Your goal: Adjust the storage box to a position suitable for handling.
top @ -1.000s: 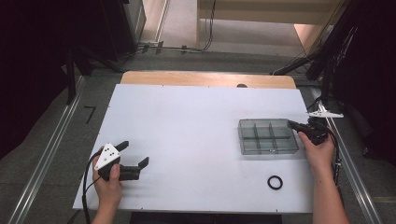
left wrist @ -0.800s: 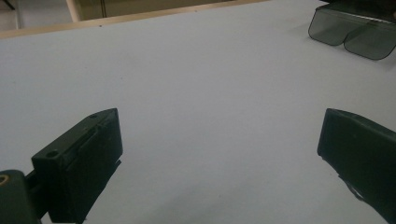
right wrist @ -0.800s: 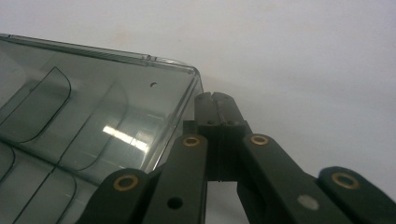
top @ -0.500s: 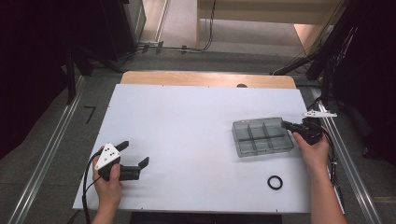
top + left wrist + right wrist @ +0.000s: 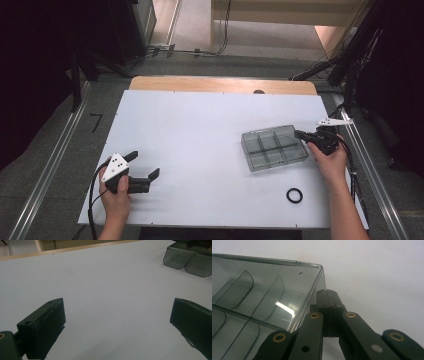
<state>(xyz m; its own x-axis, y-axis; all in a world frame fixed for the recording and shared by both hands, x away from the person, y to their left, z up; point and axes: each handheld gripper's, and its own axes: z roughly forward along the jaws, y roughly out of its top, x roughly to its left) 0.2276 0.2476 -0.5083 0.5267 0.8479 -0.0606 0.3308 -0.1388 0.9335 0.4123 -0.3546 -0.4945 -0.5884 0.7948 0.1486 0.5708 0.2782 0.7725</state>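
While your right gripper (image 5: pixel 302 134) sat at the right edge of the compartment box (image 5: pixel 274 147), its jaws were pressed together with nothing between them, their tips set against the outside of the box's wall in the right gripper view (image 5: pixel 327 296). Item in hand: clear smoky plastic box, six compartments, all of them bare, lying right of centre on the white table (image 5: pixel 200 145) in the high view and at the upper right corner of the left gripper view (image 5: pixel 190 258). Step, as judged: you were nudging the box leftward across the table with closed jaws, pushing it rather than carrying it.

Other stock: one black ring (image 5: pixel 294 195), flat on the table at the lower right of the high view, well apart from the box. Your left gripper (image 5: pixel 144 166) rested at the lower left with its jaws wide apart and holding nothing, bare table between them (image 5: pixel 117 322).

Next move, as judged: keep the push low and square on the wall so the box slides and does not spin; should the ring belong in a compartment, you would have to open the jaws and go down to it.

Change from the earlier pictures: the box stood farther left and had turned slightly, its right end swung toward the top of the frame; your right hand had followed it. Left gripper and ring unchanged.
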